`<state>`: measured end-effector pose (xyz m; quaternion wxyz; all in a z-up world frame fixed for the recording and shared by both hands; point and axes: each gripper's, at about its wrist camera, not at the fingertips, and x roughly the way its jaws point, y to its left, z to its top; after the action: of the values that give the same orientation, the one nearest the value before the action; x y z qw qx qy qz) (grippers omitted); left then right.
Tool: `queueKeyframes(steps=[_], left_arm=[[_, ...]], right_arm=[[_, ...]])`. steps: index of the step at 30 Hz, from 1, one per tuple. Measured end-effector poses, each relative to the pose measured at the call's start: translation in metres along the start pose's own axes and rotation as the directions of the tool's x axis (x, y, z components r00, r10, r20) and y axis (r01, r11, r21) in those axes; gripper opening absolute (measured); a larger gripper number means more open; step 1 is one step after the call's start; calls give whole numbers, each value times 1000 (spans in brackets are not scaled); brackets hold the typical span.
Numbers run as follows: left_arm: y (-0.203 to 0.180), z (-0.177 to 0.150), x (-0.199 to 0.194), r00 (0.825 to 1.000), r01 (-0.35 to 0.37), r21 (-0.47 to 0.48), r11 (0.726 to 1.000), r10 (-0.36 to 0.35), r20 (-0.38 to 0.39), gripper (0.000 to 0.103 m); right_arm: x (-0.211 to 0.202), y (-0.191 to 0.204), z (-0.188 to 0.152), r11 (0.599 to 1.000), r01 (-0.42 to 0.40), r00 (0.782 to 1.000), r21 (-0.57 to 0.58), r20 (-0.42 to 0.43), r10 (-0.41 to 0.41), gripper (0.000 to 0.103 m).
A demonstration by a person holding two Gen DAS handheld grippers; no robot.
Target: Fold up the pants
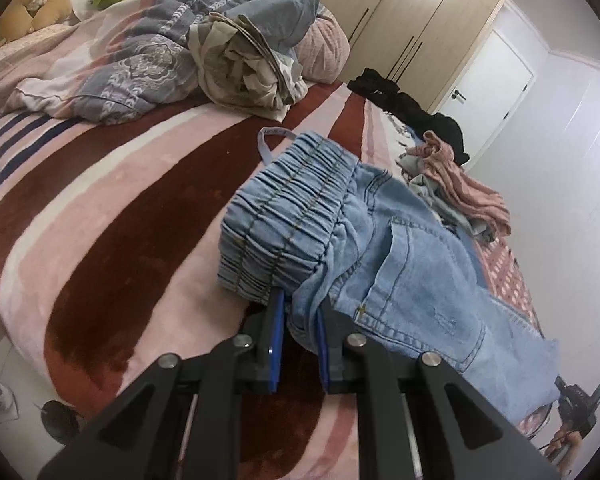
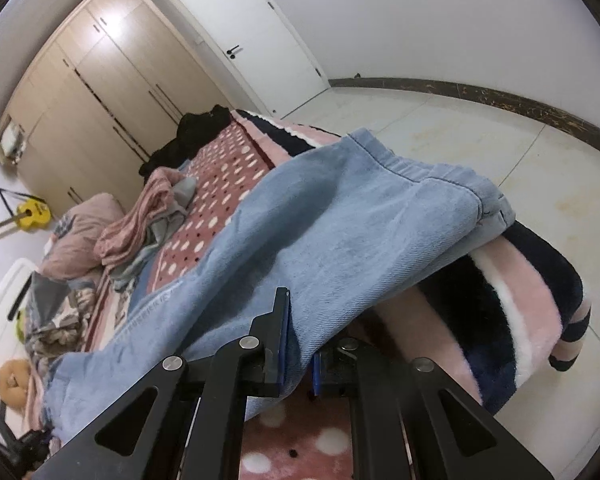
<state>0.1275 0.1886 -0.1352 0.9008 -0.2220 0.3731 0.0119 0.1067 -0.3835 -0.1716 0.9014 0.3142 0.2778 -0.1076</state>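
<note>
The left gripper (image 1: 298, 320) is clamped on the jeans (image 1: 400, 264) just below the gathered elastic waistband (image 1: 284, 216), which bunches up at 11 o'clock from the fingers. The right gripper (image 2: 300, 332) is clamped on a fold of the same jeans (image 2: 320, 232), the denim draping away toward 1 o'clock. The jeans lie across the striped blanket (image 1: 120, 208) on the bed, with a clothes pile (image 1: 460, 184) beyond at 2 o'clock.
</note>
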Motion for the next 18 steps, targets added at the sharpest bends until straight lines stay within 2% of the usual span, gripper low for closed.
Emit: queueKeyframes(steps=[6, 8, 10, 13, 18], left_arm=[[-6, -4, -2, 999, -48, 48, 998, 48, -1, 18], [-11, -5, -7, 996, -84, 83, 993, 83, 7, 26], [-17, -4, -15, 993, -121, 112, 986, 118, 30, 45], [-26, -1, -32, 988, -142, 149, 979, 131, 82, 54], [-56, 4, -54, 977, -173, 248, 953, 135, 163, 63]], right_arm=[[-3, 3, 0, 999, 0, 1000, -43, -25, -1, 8], [-8, 6, 0, 998, 3, 999, -71, -33, -5, 18], [-15, 11, 0, 994, 11, 999, -109, -30, -15, 32], [-29, 24, 0, 981, 42, 998, -187, -28, -48, 36], [-53, 48, -1, 954, 17, 1000, -299, -10, -21, 46]])
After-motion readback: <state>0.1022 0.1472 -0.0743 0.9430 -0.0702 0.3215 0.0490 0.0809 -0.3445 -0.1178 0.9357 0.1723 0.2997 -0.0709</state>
